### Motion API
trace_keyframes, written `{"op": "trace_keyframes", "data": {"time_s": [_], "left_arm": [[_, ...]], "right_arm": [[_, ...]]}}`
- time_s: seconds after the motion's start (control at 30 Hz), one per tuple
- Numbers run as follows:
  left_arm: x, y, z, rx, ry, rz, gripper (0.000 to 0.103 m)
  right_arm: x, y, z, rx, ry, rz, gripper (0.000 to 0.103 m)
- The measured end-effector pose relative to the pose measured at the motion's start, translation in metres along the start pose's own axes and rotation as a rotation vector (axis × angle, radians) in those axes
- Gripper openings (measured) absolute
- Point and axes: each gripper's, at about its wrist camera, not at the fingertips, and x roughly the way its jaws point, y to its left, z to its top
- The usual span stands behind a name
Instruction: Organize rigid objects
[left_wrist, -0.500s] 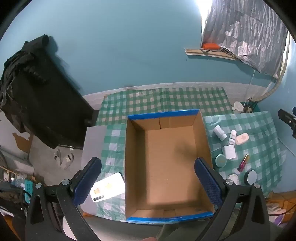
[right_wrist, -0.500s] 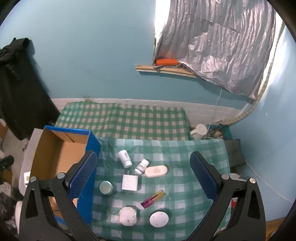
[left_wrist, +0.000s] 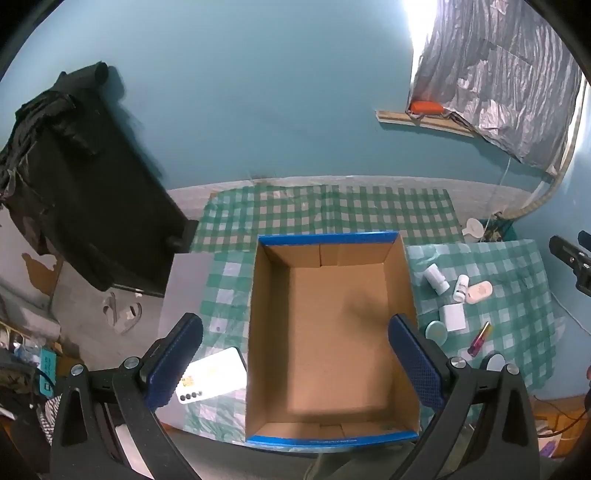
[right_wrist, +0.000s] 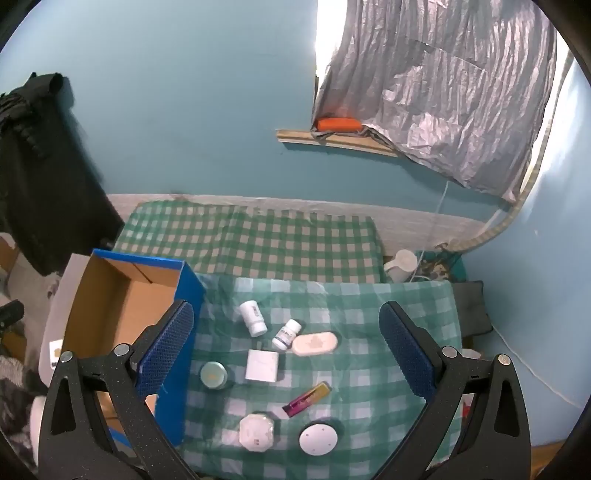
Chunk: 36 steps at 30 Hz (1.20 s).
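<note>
Nothing moves: both grippers, left (left_wrist: 295, 363) and right (right_wrist: 286, 350), stay wide open and empty, over the box (left_wrist: 328, 332) and bottles (right_wrist: 253, 317).

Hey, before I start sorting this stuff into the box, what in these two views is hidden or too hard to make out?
- White phone, left wrist view: one end covered by the left hand-held gripper's finger.
- Round white disc, left wrist view: mostly behind the same gripper's other finger.
- Cardboard box, right wrist view: near part behind the right hand-held gripper's finger.
- Small bottle label, right wrist view: too small to read.
</note>
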Motion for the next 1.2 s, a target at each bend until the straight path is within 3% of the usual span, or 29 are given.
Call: {"op": "trace_keyframes", "data": {"time_s": [1.2], "left_arm": [[0.003,0.000,0.004,0.021,-0.003,-0.016,0.101]], "right_arm": [[0.013,0.009,0.001,-0.019,0.015,0.018,0.100]]}}
